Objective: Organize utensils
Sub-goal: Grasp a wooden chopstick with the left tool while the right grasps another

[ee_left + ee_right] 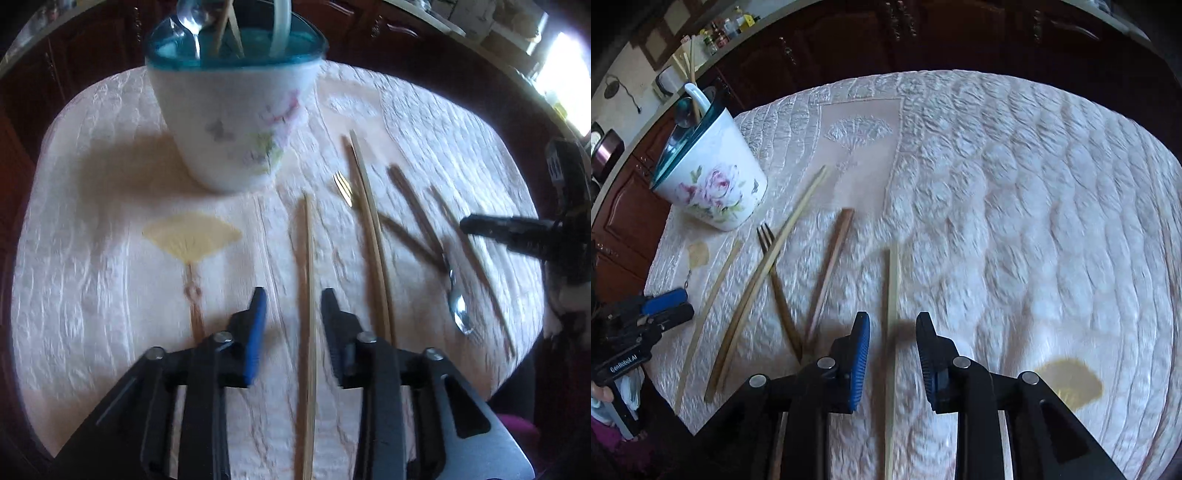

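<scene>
Step in hand: each claw looks lined up to pick one loose chopstick for the white flowered holder with teal rim (236, 122), which stands upright at the far side of the quilted pale pink surface (92, 295).
Left claw (293, 310): released, jaws well apart, straddling a pale bamboo chopstick (309, 295) that lies flat between them; contact cannot be told through the blur.
Right claw (892, 332): also released, jaws spread either side of a pale wooden stick (893, 314) lying on the surface; nothing gripped.
Doing it well: lower until the pads bracket the stick, close near its middle so it stays level, then lift straight before swinging to the holder.
Still loose: a longer bamboo pair (369, 236), a small gold fork (343, 188), a brown chopstick (831, 273) and a steel spoon (460, 310), all near one another, some crossing.
Already in the holder: a spoon, chopsticks and a white-handled item.
Risk: a thin stick may roll or pivot off-centre.
</scene>
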The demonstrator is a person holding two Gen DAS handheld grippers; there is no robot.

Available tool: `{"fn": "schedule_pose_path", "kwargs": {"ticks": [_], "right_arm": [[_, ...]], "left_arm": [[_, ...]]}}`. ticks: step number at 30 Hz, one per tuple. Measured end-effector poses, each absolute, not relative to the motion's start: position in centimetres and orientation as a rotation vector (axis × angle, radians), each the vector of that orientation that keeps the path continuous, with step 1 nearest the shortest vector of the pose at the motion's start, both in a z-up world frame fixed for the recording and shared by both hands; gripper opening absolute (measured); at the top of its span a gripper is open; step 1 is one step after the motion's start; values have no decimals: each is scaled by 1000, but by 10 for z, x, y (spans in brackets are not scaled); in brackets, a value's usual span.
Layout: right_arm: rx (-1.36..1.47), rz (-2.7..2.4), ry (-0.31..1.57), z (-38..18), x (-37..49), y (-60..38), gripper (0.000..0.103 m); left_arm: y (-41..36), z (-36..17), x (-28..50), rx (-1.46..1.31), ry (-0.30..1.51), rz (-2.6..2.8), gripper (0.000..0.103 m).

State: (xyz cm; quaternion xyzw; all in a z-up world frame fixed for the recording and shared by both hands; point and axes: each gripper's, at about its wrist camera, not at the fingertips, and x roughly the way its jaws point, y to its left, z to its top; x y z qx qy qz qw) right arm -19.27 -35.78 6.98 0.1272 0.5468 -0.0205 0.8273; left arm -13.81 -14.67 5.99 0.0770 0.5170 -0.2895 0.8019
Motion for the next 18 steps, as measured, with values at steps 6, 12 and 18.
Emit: {"fn": "schedule_pose_path", "kwargs": {"ticks": [6,12,18], "right_arm": [[264,-31,1189,63,-164,-360,24],[236,-29,1207,50,-144,-354,9],[249,2,1153,72,-150,-357,5]], "left_arm": [[-178,58,-114,256,1099,-589,37],[-205,41,-105,372,1124,-593,32],[-202,42,-103,342,1126,-617,4]]}}
